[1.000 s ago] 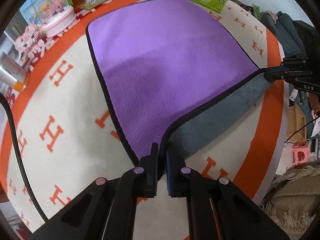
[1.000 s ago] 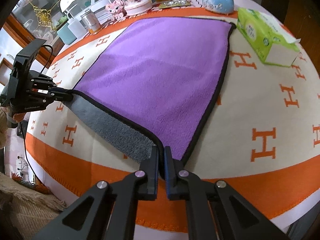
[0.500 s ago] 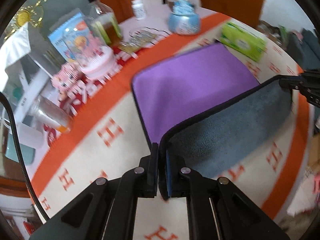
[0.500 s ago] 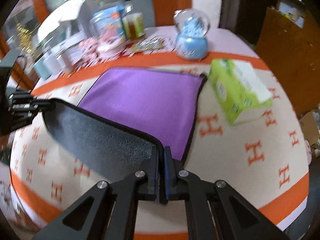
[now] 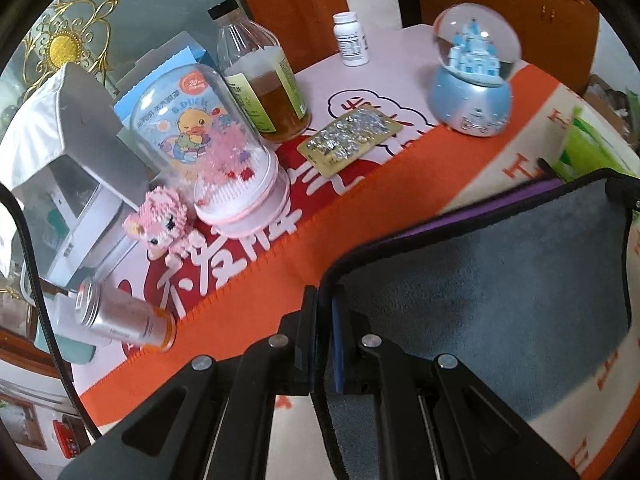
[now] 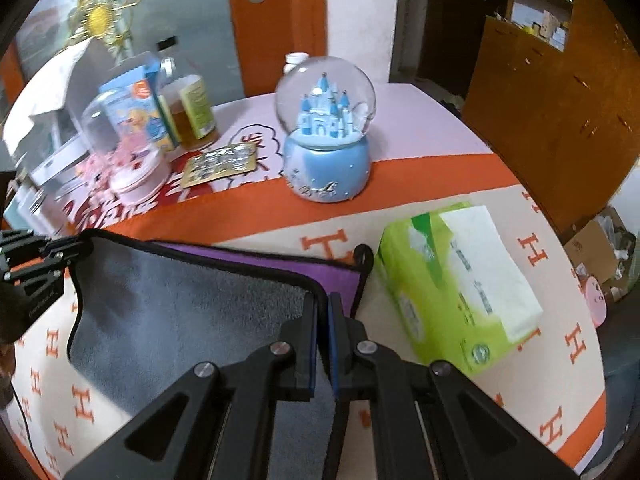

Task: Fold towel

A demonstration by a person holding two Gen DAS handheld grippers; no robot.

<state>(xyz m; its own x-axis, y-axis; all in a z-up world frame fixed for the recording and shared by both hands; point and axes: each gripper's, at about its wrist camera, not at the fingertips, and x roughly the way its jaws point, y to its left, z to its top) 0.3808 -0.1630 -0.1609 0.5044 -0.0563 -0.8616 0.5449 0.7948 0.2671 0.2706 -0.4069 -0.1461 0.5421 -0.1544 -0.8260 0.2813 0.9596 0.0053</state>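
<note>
the towel (image 6: pixel 192 312) looks soft, floppy and light (plush microfiber by the look of it), so i'd say corners are the place to grab it, since a pinch mid-edge would probably let it sag. it's purple on one face, grey on the other, with black piping round the edge. left gripper (image 5: pixel 324 344) is pinched tight on one corner, right gripper (image 6: pixel 322 340) clamped on the other. the grey side is lifted over the counter (image 6: pixel 460 176), with a purple strip showing at the far edge.

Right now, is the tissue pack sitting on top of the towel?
No. In the right wrist view the green tissue pack rests on the tablecloth, beside the towel.
</note>
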